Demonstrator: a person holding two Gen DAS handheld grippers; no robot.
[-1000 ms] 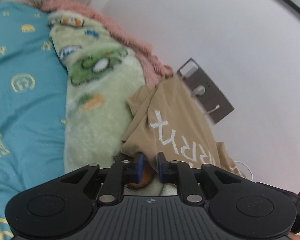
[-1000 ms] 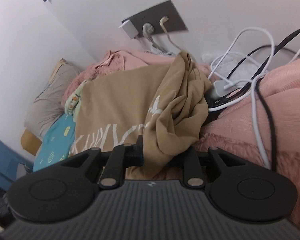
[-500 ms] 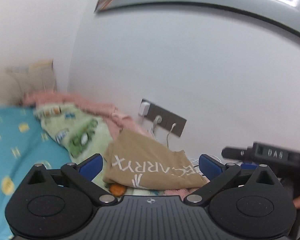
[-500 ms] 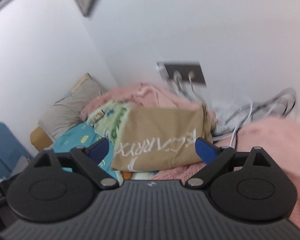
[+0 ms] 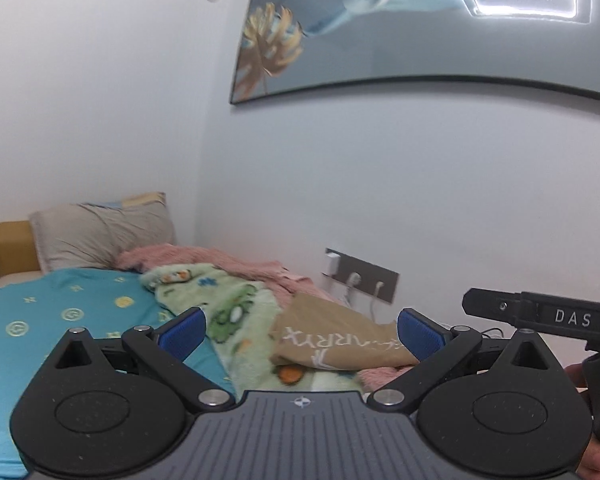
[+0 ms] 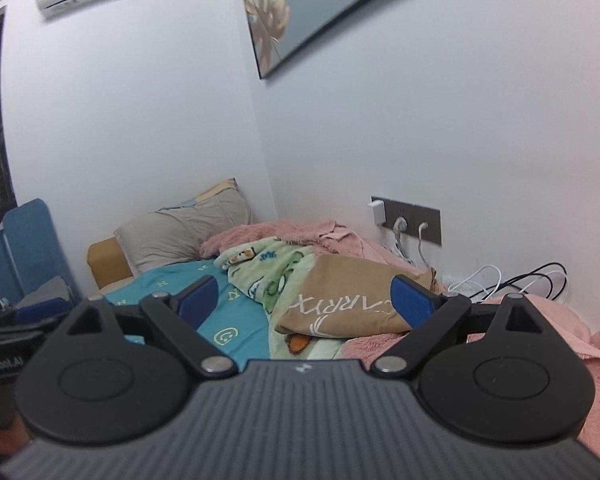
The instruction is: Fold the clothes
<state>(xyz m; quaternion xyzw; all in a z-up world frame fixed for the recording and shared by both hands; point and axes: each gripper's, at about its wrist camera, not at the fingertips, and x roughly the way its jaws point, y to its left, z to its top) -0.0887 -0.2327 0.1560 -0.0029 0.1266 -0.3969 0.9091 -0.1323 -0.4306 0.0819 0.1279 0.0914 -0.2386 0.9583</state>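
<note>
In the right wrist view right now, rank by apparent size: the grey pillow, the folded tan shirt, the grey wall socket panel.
1. Folded tan shirt, partly hidden by a finger.
2. Grey pillow, nearly as large but farther away, so unsure.
3. Grey wall socket panel, clearly smallest.

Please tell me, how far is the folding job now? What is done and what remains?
Done, it seems: the tan shirt lies folded flat on the green blanket. In hand: nothing; the left gripper and right gripper are both open, away from it. Left: no other unfolded garment is clearly visible; only pink bedding.
</note>
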